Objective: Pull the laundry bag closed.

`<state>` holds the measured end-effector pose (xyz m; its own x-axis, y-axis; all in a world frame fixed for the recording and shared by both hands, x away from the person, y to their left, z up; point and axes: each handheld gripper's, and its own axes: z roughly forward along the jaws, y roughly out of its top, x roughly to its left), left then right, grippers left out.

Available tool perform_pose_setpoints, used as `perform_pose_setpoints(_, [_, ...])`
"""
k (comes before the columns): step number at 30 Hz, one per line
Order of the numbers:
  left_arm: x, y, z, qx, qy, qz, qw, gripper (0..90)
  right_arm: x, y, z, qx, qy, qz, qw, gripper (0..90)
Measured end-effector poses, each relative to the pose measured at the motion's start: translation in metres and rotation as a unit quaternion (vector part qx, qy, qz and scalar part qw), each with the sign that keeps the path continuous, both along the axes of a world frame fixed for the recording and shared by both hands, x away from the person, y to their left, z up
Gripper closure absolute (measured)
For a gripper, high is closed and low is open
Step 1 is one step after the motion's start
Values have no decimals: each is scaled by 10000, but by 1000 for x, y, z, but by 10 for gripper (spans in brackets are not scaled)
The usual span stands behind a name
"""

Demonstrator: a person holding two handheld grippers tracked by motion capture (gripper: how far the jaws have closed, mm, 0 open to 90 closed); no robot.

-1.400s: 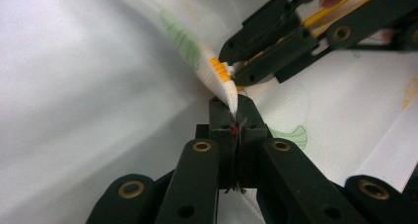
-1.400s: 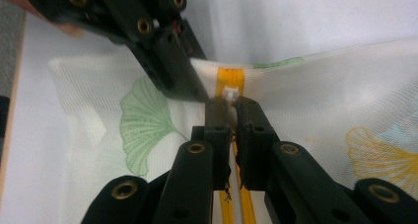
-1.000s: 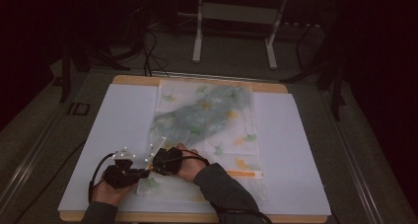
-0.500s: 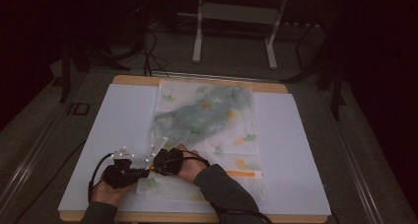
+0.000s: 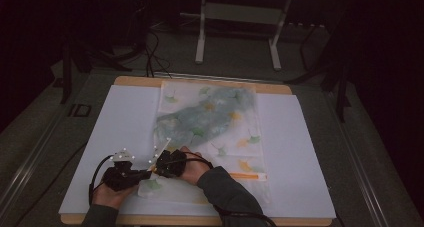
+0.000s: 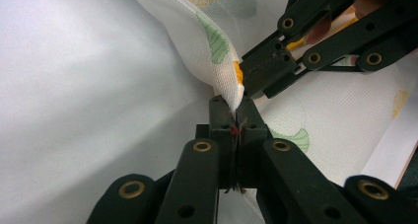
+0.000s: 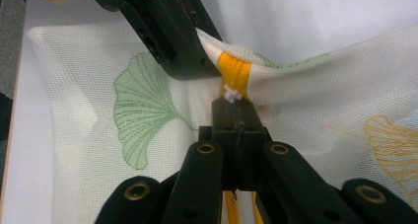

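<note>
We've got the mesh laundry bag [image 5: 210, 122] lying on the white desk [image 5: 125, 122], near-left corner lifted: left gripper [image 6: 235, 116] pinches fabric, right gripper [image 7: 235, 103] pinches the orange zipper [image 7: 235, 68].

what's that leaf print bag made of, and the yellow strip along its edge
The bag looks like a fine woven mesh fabric, matte and semi-sheer: a grid texture shows and it drapes softly. The yellow strip looks like zipper tape, probably synthetic; a small white plastic-looking pull sits at the right gripper.
</note>
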<state>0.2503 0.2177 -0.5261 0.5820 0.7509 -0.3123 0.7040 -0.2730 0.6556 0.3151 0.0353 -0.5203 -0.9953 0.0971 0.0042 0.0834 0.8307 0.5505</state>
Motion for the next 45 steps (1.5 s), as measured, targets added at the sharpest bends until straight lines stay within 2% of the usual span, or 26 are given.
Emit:
perform_pose_setpoints(7, [0, 2, 1, -59, -25, -7, 10000, 887, 1, -3, -2, -11, 78, -39, 10000, 900])
perform_pose_setpoints(16, [-1, 5, 2, -160, -77, -8, 9998, 887, 1, -7, 0, -133, 48, -81, 9999, 900])
perform_pose_setpoints(25, [-2, 7, 3, -241, -133, -40, 9996, 887, -2, -10, 6, -369, 1, -50, 9993, 900])
perform_pose_setpoints(28, [-3, 9, 3, -287, -146, -11, 9995, 887, -3, -10, 7, -528, -65, -55, 9986, 900])
perform_pose_setpoints(33, [-3, 10, 3, -315, -131, 10, 9994, 886, -2, -14, 6, -592, -45, -70, 9982, 900])
perform_pose_setpoints(35, [-2, 11, 3, -323, -127, 9, 9994, 886, 0, -24, 5, -653, -28, -86, 9978, 900])
perform_pose_setpoints(39, [-3, 11, 3, -335, -124, 18, 9994, 886, 0, -28, 5, -691, -22, -100, 9976, 900])
perform_pose_setpoints(45, [-3, 13, 3, -349, -121, 23, 9993, 886, -2, -35, 7, -761, -88, -97, 9970, 900])
